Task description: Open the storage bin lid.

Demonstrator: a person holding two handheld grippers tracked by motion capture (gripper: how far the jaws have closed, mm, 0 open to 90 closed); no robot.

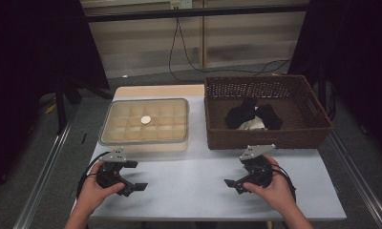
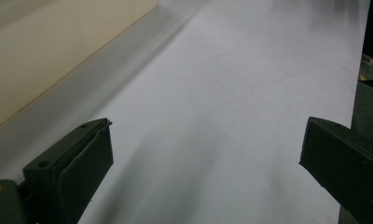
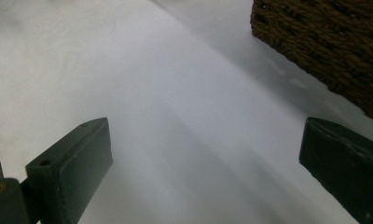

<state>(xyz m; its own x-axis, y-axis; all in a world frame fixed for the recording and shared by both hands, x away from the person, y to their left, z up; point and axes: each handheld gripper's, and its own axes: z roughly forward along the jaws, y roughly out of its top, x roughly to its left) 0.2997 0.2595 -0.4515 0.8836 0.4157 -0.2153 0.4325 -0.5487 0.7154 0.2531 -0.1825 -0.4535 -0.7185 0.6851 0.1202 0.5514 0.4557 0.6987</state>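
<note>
the left claw (image 1: 134, 175) sits in the lower left of the high view, held in the person's left hand (image 1: 96, 188) just above the white worktop (image 1: 194, 186). its jaws stand wide apart with nothing between them; in the left gripper view they rise from the bottom corners with bare worktop between, and the pale side of the box runs across the upper left. the right claw (image 1: 237, 179) sits in the lower right of the high view, held in the right hand (image 1: 272, 191), and its jaws are likewise spread wide and hold nothing. the two claws point toward each other across the lower middle of the frame, well apart.

a shallow box (image 1: 145, 125) with a clear lid, split into small compartments, lies in the middle left of the high view, just above the left claw. a small round white piece (image 1: 145, 119) lies at its centre. a brown woven basket (image 1: 217, 129) stands to the right of the box, near it but apart, above the right claw. inside it lie dark cloths (image 1: 241, 113) and something white (image 1: 253, 125). in the right gripper view a corner of the basket shows in the upper right.
</note>
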